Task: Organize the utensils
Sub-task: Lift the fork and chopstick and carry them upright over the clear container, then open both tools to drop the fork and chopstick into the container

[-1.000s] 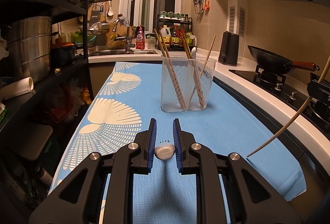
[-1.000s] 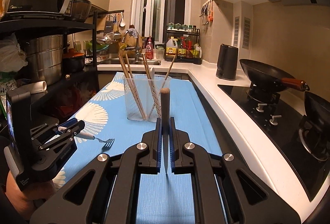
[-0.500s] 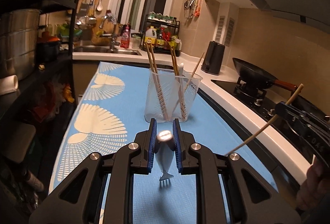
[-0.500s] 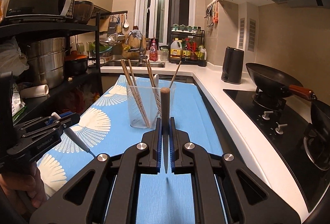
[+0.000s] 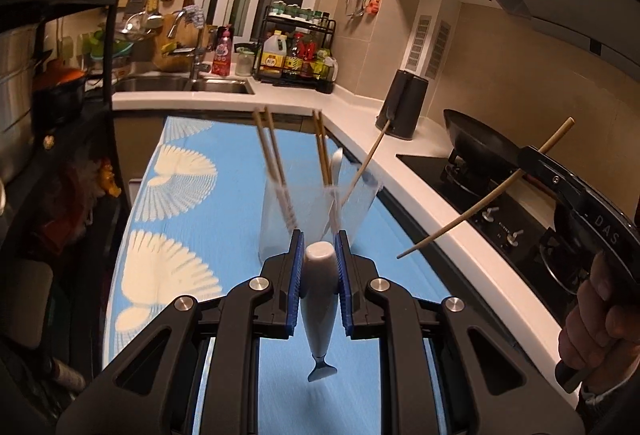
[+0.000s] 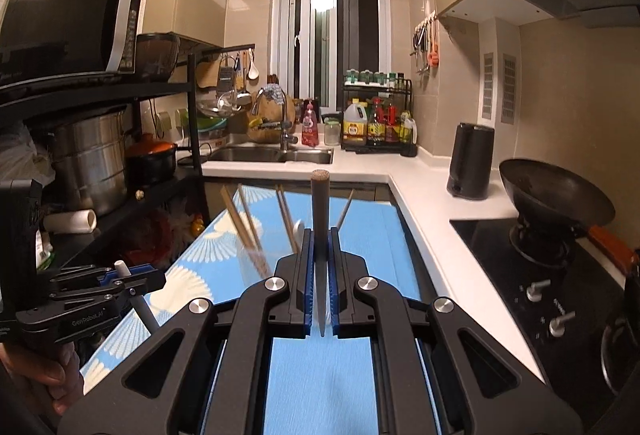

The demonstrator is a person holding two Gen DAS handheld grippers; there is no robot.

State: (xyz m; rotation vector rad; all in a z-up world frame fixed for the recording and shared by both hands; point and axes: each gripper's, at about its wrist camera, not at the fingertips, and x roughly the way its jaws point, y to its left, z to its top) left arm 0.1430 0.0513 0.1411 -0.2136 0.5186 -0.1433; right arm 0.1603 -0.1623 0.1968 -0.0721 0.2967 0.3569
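Observation:
My left gripper (image 5: 319,249) is shut on a fork with a white handle (image 5: 319,293); its tines (image 5: 321,373) hang down over the blue mat (image 5: 176,227). Just ahead stands a clear holder (image 5: 280,219) with several chopsticks (image 5: 270,155) and a white spoon. My right gripper (image 6: 320,241) is shut on a single wooden chopstick (image 6: 320,211), held upright. In the left wrist view that chopstick (image 5: 480,201) slants at the right in the right gripper (image 5: 568,191). In the right wrist view the left gripper (image 6: 120,277) is at lower left and the holder (image 6: 256,259) lies ahead, blurred.
A white counter (image 5: 440,231) runs along the mat's right edge, with a black hob and wok (image 6: 556,207) and a black kettle (image 6: 470,161). A sink (image 6: 272,155) and bottle rack (image 6: 378,123) are at the back. A black shelf with pots (image 6: 92,163) stands at the left.
My left gripper has lifted the fork off the mat and turned it tines-down while closing in on the holder. The right gripper has risen with its chopstick.

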